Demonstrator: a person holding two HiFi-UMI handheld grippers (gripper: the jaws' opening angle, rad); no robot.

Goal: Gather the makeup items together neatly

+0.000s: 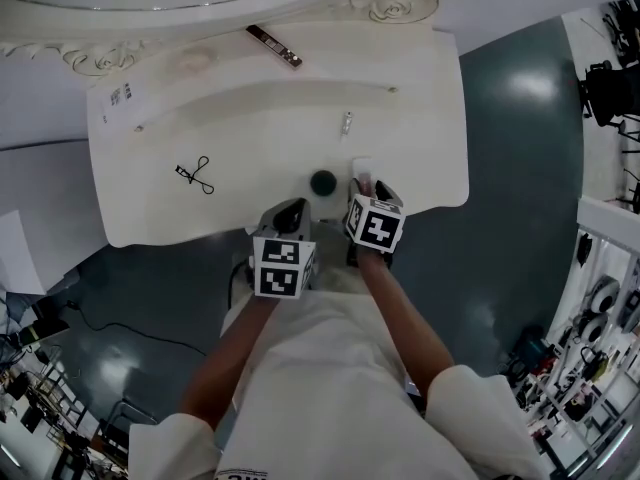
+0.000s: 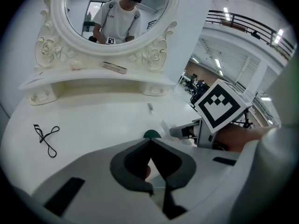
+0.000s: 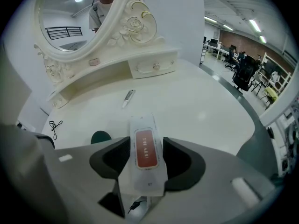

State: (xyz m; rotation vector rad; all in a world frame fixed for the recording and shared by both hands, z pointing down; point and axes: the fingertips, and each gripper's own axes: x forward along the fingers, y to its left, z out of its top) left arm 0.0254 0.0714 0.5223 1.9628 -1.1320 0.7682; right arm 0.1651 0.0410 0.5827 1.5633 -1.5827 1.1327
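Note:
My right gripper (image 3: 145, 146) is shut on a flat white packet with a red label (image 3: 145, 155), held just above the front edge of the white vanity table (image 1: 420, 98). Beside it, my left gripper (image 2: 150, 141) is shut with nothing in it. A dark green round item (image 1: 323, 181) lies on the table just beyond both grippers. A small silver tube (image 1: 346, 122) lies farther back at mid-table. A black eyelash curler (image 1: 195, 175) rests at the left. On the raised shelf under the mirror lies a dark slim stick (image 1: 274, 46).
An ornate white oval mirror (image 2: 117, 13) rises at the back of the table. The shelf has small drawers (image 3: 152, 67) and a pale pink item (image 3: 94, 61) on it. Dark floor (image 1: 520, 148) surrounds the table, with equipment at the right.

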